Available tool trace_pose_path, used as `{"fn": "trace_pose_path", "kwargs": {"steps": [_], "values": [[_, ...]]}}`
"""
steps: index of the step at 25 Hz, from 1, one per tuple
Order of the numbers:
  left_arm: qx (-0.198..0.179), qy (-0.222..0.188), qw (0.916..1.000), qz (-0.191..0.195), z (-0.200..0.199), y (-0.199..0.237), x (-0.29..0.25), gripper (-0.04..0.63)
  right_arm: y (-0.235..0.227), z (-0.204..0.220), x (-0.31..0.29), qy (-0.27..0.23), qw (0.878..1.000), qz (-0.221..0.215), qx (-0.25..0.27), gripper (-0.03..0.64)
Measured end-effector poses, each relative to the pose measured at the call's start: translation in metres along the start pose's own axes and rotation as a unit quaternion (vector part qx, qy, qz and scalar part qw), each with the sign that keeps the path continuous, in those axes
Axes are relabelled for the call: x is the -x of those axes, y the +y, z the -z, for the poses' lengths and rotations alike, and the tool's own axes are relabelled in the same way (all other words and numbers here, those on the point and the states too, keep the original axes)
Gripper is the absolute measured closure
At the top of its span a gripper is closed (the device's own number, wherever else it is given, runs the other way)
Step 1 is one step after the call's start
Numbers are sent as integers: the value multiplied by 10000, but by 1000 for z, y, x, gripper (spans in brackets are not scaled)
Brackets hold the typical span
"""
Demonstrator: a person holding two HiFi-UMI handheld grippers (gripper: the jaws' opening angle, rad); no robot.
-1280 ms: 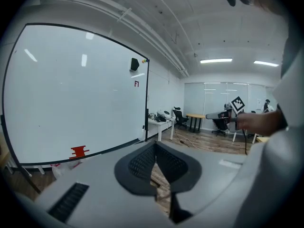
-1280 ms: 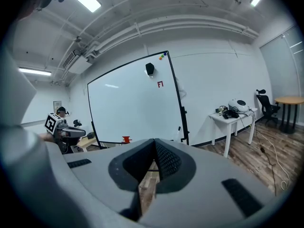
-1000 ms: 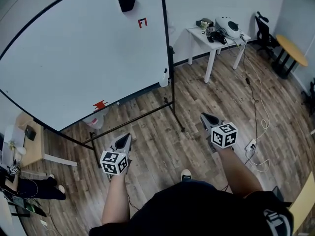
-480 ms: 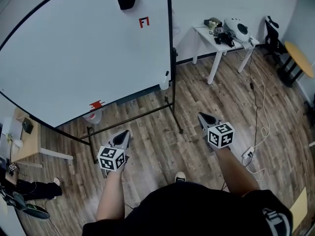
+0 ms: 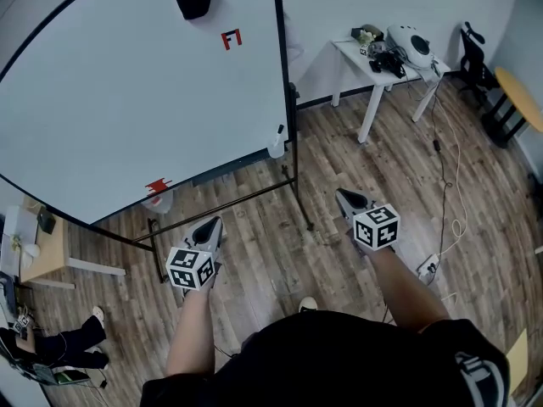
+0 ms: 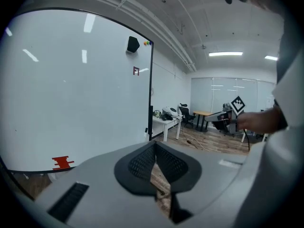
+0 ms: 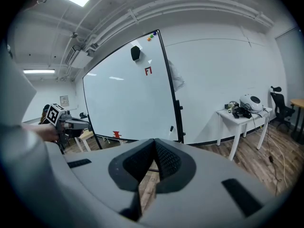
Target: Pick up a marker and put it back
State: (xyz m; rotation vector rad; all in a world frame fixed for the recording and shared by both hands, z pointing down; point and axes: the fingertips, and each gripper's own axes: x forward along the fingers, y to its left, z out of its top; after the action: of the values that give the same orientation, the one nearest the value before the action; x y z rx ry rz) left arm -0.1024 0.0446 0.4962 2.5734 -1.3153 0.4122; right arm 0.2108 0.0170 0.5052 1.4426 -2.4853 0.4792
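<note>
1. L gripper (image 5: 214, 222) & R gripper (image 5: 342, 194): jaws on both fully closed, nothing held.
2. Marker, prob. the white stick w/ dark cap (image 5: 275, 145), sits by the whiteboard's (image 5: 127, 100) right post. It's ahead of both grippers, well apart, roughly between their lines.
3. Risk: arriving w/ jaws closed, so the tips shove it off its perch instead of straddling it.
4. Risk: the stand's floor leg (image 5: 304, 202) lies below, just left of the R gripper. A foot catching it could shake the board.
5. ID unsure at this range; may be another item.
</note>
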Motion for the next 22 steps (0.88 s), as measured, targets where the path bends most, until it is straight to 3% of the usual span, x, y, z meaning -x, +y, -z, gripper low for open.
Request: {"fn": "trace_pose_path", "kwargs": {"steps": [8, 22], "values": [[95, -65, 9999, -97, -4, -4, -18, 583, -25, -3, -9, -30, 9999, -104, -16, 620], [185, -235, 9992, -247, -10, 0, -15, 583, -23, -19, -17, -116, 9994, -322, 97, 621]]}}
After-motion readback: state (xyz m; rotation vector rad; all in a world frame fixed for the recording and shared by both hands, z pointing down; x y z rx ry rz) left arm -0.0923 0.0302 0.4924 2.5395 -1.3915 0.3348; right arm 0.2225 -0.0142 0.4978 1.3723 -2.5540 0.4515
